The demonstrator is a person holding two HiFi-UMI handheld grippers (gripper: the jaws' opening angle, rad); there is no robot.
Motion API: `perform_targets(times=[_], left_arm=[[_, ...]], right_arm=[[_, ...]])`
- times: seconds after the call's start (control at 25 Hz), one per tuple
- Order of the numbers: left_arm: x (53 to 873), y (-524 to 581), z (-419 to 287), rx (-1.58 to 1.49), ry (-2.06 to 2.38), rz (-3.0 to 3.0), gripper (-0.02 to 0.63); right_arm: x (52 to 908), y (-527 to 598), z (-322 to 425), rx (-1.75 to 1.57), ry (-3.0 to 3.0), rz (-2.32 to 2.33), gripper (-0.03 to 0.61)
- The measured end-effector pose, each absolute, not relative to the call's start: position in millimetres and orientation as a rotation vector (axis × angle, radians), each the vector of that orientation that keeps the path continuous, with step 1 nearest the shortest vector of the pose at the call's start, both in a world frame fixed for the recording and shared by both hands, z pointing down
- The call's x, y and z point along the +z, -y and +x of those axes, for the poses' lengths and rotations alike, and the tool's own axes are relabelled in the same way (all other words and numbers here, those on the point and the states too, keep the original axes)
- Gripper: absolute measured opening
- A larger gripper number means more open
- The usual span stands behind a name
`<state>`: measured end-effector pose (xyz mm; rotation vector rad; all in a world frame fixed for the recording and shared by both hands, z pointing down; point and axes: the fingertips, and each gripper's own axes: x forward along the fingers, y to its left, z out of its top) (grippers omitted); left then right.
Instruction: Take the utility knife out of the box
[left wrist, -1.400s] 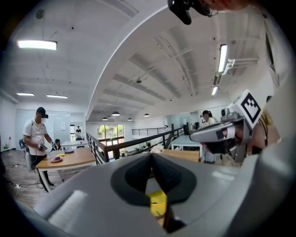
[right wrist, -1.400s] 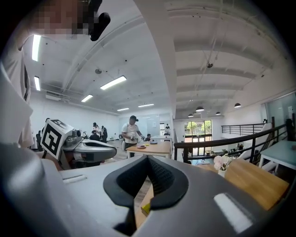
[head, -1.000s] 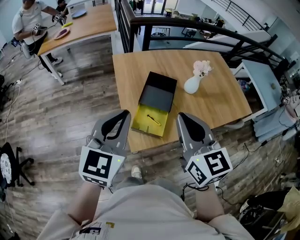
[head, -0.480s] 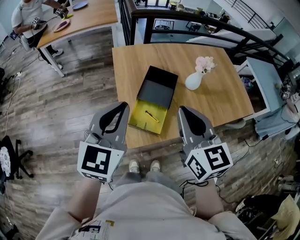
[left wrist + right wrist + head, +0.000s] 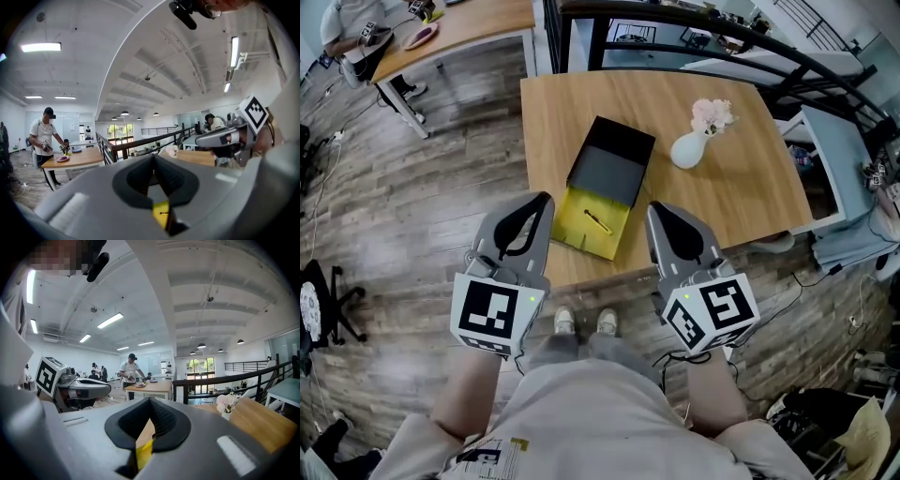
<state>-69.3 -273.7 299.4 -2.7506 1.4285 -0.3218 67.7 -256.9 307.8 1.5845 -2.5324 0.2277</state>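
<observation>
1. While left gripper (image 5: 546, 199) and right gripper (image 5: 652, 208) point level, side by side, table (image 5: 741, 187) lies nearer than before.
2. Box (image 5: 614, 169): open, ahead between them.
3. Both grippers: jaws together, empty.
4. Utility knife (image 5: 598, 223): inside box's yellow half.

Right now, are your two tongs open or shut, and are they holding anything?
Left tongs: shut, holding nothing.
Right tongs: shut, holding nothing.
</observation>
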Motion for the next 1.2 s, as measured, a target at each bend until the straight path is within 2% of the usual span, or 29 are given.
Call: perform_targets(times=[0.28,0.44,0.6,1.2], left_arm=[[317,295,-56,-0.314,-1.46,-2.817,0.002],[336,308,-53,-0.364,-1.487,-2.825,0.002],[367,323,-52,-0.431,-1.506,-2.835,0.002],[502,367,-53,-0.745,-1.542,-2.919,0.002]], right_arm=[[337,283,69,0.31,2.535,1.458,0.003],[364,296,62,0.379,2.51,1.359,0.05],[408,313,54,0.428,2.453,1.274,0.098],[588,362,44,0.627,2.203,1.087,0.129]])
